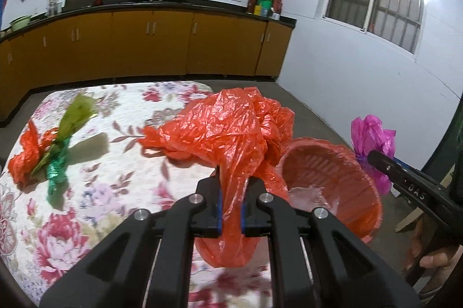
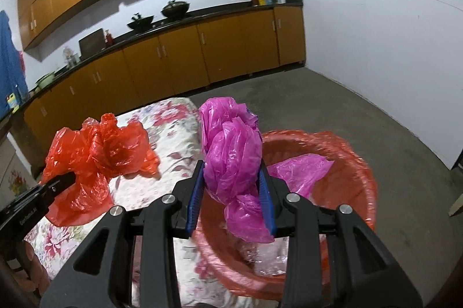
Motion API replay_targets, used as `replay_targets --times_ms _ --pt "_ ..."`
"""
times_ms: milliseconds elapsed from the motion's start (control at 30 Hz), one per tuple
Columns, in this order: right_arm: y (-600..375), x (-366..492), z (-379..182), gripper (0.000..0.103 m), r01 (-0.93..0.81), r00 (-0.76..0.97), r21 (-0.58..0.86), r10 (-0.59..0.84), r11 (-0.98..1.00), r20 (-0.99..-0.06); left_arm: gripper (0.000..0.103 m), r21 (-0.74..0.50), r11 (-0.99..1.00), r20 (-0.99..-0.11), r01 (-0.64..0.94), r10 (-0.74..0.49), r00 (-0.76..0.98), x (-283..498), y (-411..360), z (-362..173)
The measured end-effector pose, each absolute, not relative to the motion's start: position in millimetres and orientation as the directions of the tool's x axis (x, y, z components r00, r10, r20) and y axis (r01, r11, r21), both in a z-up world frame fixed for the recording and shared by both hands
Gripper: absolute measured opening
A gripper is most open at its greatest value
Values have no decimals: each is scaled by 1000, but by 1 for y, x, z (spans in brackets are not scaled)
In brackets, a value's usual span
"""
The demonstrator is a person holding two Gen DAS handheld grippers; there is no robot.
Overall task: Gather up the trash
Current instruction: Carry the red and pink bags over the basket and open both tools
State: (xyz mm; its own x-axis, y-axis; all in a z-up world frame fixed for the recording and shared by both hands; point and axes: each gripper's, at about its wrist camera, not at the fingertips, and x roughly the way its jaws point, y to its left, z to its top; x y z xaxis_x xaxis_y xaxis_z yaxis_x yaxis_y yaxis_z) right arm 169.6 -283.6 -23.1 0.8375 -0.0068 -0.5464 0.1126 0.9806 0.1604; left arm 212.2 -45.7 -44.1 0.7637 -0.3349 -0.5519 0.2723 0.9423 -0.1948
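right gripper side, left wrist view: white letters "DAS" showing, the start cut off
left gripper side, right wrist view: small white print showing, too blurred to read
elsewhere: nothing legible showing

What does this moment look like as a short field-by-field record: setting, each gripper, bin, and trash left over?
setting: kitchen, table with floral cloth
left gripper: shut on orange plastic bag, held above the table edge
right gripper: shut on magenta plastic bag, over the bin
bin: red basket lined with red plastic, beside the table; clear plastic lies inside
trash left on table: small orange bag and green wrapper, lying together at the far left
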Motion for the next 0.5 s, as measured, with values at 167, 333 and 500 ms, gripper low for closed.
replay_targets --times_ms 167,333,500 --pt "-303 165 -18 36 143 845 182 -24 973 -535 9 -198 927 -547 320 -375 748 213 -73 -42" --pt "-319 161 -14 36 166 856 195 -43 967 -515 9 -201 913 -546 355 -405 734 215 -97 -40" --pt "-328 161 -12 36 181 863 208 -54 961 -502 9 -211 899 -553 384 -434 712 219 -119 -42"
